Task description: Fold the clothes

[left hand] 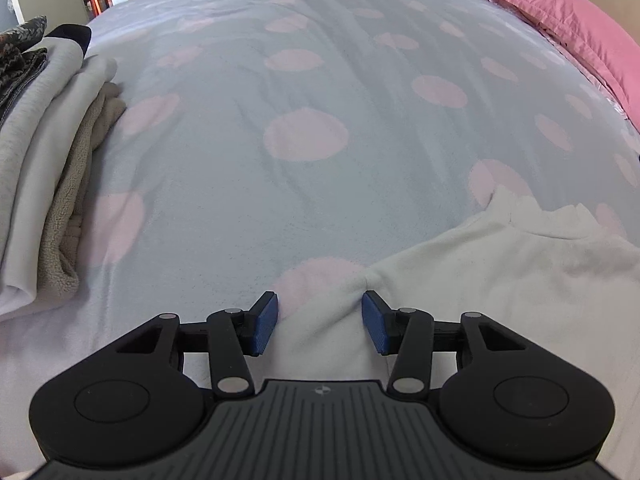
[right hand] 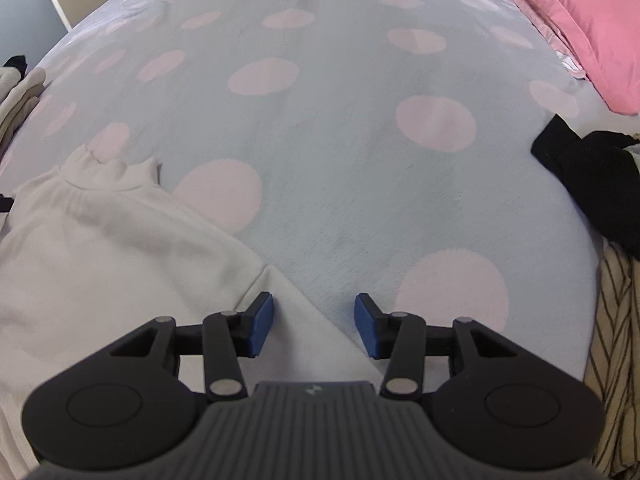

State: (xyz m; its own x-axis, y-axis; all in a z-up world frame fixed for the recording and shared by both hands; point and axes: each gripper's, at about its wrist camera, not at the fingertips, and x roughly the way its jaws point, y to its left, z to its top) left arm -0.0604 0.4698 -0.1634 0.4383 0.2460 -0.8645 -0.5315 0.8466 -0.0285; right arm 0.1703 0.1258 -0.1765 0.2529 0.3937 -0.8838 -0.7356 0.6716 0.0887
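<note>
A white fleece top with a high collar lies flat on the grey bedspread with pink dots. In the left wrist view my left gripper is open, its blue pads either side of the top's left shoulder and sleeve, low over the cloth. In the right wrist view the same top lies at the left, collar toward the far side. My right gripper is open over the top's right sleeve edge, which runs between the pads.
A stack of folded clothes sits at the left of the bed. A pink pillow lies at the far right. A black garment and a striped cloth lie at the right edge.
</note>
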